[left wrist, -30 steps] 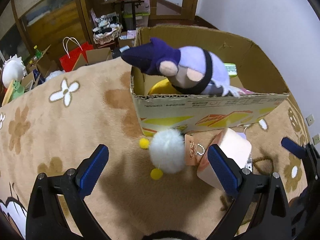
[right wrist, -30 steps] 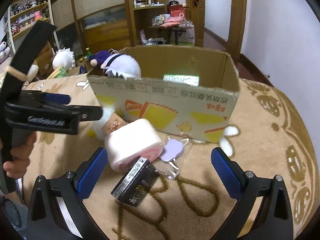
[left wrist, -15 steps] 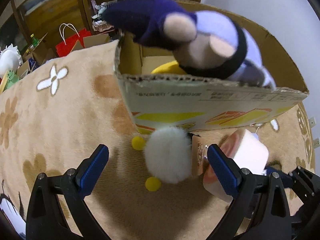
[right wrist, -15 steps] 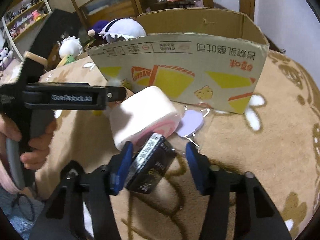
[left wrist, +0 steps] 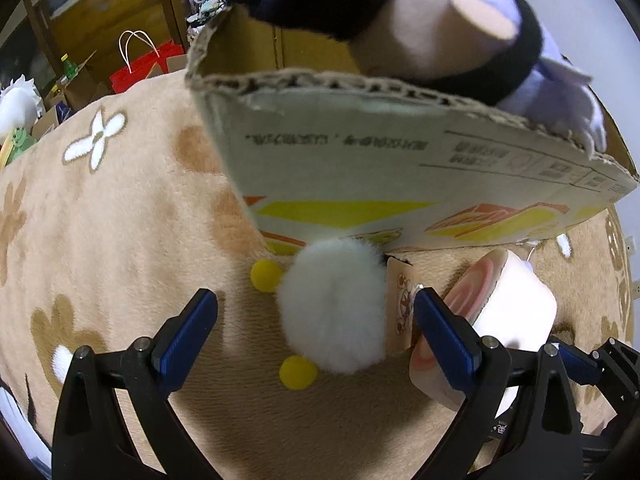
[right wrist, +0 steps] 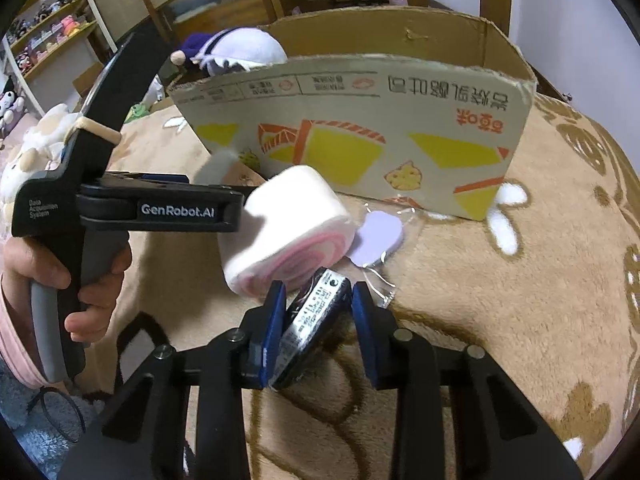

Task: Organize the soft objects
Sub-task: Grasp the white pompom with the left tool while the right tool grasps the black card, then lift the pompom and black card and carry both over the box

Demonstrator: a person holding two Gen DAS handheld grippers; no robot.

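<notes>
A white fluffy pompom toy (left wrist: 334,306) with yellow balls lies on the tan blanket in front of the cardboard box (left wrist: 400,184). My left gripper (left wrist: 316,320) is open, its fingers either side of the pompom. A pink-and-white roll plush (right wrist: 288,232) lies beside it, also in the left wrist view (left wrist: 512,312). My right gripper (right wrist: 318,320) has closed around a black packet (right wrist: 316,316), the left pad touching it. A purple plush doll (right wrist: 236,52) sits in the box, hanging over the rim (left wrist: 420,12).
A lilac tag in clear wrap (right wrist: 378,240) lies by the box front. A card tag (left wrist: 400,308) sits behind the pompom. The left gripper body (right wrist: 132,208) and the hand holding it cross the right wrist view. Shelves and bags stand beyond the blanket.
The left gripper moved forward and down around the pompom. The right gripper advanced and narrowed from wide open to closed around the black packet.
</notes>
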